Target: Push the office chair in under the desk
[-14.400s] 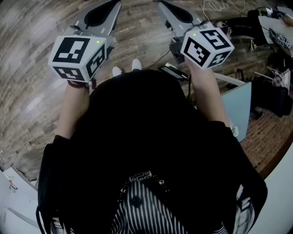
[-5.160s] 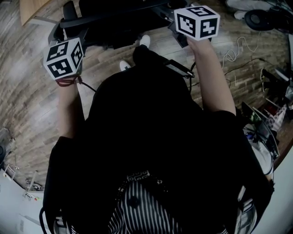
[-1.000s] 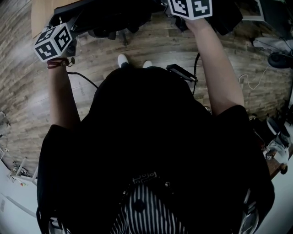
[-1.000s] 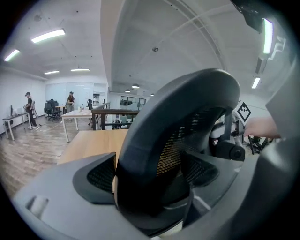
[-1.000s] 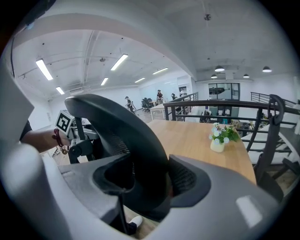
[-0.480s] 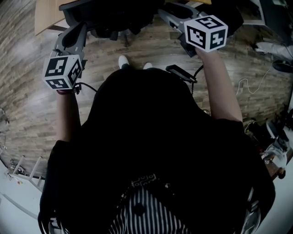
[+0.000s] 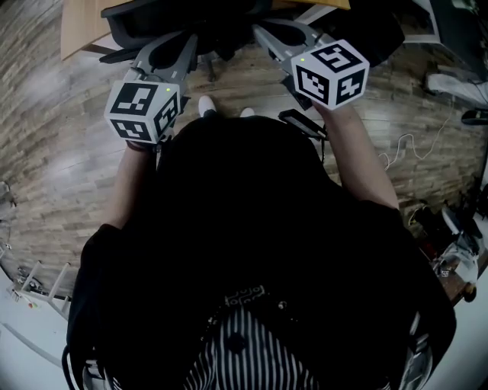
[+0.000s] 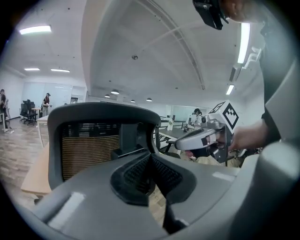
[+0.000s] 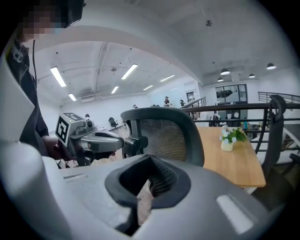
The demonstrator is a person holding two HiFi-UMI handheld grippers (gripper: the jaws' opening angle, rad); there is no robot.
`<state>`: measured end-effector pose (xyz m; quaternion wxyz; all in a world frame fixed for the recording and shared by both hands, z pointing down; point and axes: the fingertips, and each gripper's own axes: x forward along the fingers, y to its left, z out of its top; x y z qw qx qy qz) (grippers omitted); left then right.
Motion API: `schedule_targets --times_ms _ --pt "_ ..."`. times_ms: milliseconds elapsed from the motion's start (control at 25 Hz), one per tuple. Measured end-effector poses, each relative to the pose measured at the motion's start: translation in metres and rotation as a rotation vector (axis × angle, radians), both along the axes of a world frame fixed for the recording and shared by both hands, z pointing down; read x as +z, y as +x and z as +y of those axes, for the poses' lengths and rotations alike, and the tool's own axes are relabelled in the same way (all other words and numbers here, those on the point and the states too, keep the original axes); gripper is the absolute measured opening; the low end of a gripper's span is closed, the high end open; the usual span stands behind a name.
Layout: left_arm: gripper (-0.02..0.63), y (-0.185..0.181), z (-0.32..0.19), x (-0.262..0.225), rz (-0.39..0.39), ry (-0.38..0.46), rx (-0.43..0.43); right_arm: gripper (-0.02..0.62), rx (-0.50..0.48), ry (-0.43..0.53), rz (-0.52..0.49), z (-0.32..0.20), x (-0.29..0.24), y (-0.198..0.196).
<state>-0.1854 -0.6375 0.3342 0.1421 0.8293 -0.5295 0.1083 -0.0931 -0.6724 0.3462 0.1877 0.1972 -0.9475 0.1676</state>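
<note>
1. Looking down in the head view: the left gripper (image 7: 188, 39) and the right gripper (image 7: 260, 29) both point forward at the office chair (image 7: 175, 15), which sits at the top of the frame against the wooden desk (image 7: 76, 23). The tips lie near the chair, and contact cannot be confirmed from here.
2. Left gripper view: the jaws have just closed and are pressed together with nothing between them. The chair's backrest (image 8: 89, 140) stands upright straight ahead, just beyond the tips with a gap showing. The right gripper hovers alongside at the right.
3. Right gripper view: the jaws have likewise just closed, pads meeting, empty. The backrest (image 9: 166, 136) is ahead and slightly right, clear of the tips. The desk top (image 9: 229, 164) runs behind it and carries a small potted plant (image 9: 228, 138).
4. Handling, as a judgement: the chair is bulky but probably rolls freely. The mesh panel looks soft and will likely give, while the moulded frame looks stiff. Push with closed tips on the frame's upper edge, one gripper on each side. An off-centre push may swivel the seat instead of rolling it.
</note>
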Motion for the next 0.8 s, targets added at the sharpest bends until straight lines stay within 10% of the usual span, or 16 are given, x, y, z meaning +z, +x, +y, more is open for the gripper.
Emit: schedule_targets --times_ms 800 --pt "0.003 0.026 -0.008 0.009 0.001 -0.017 0.037 -0.002 -0.015 0.028 -0.027 0.009 0.0 -0.003"
